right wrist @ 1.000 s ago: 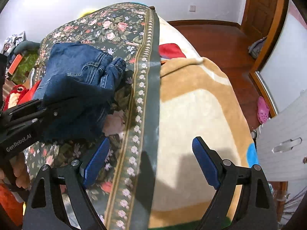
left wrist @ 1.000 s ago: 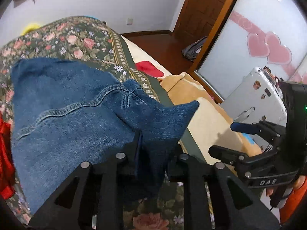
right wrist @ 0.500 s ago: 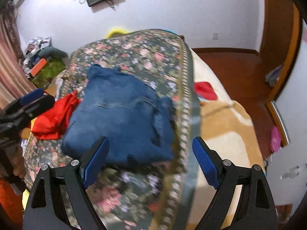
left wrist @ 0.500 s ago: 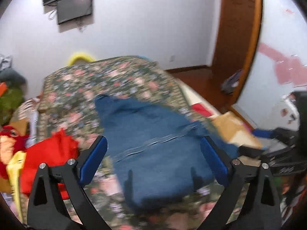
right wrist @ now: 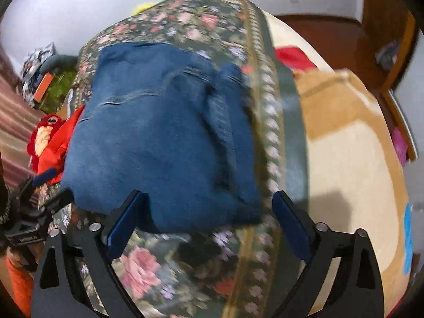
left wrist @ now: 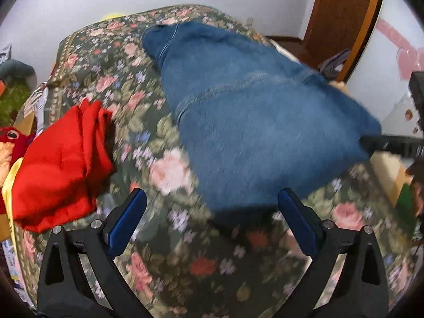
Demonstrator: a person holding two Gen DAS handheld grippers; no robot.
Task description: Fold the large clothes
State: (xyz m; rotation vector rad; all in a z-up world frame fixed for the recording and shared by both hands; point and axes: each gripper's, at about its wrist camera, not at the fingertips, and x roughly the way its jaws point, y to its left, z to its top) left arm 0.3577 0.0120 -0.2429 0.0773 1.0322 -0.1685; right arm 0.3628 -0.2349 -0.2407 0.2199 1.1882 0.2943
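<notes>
A crumpled red cloth garment (left wrist: 61,164) lies at the left on the bed's floral woven bedspread (left wrist: 169,259). Just right of it, apart, sits the thick folded blue denim garment (left wrist: 254,122), seams showing. The left hand-held gripper (left wrist: 212,220) and right hand-held gripper (right wrist: 209,220) are both spread wide, holding nothing.

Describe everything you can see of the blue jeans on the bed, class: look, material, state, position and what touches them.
The blue jeans are mid-blue denim with pale stitched seams, one curved like a pocket edge. They lie folded into a thick, roughly rectangular bundle, flat on the floral bedspread, near its patterned border. A red garment lies beside them, apart in the left wrist view. Both the left gripper and right gripper are open over the near edge; no fingers grip the cloth. Motion blur hides finer detail.
</notes>
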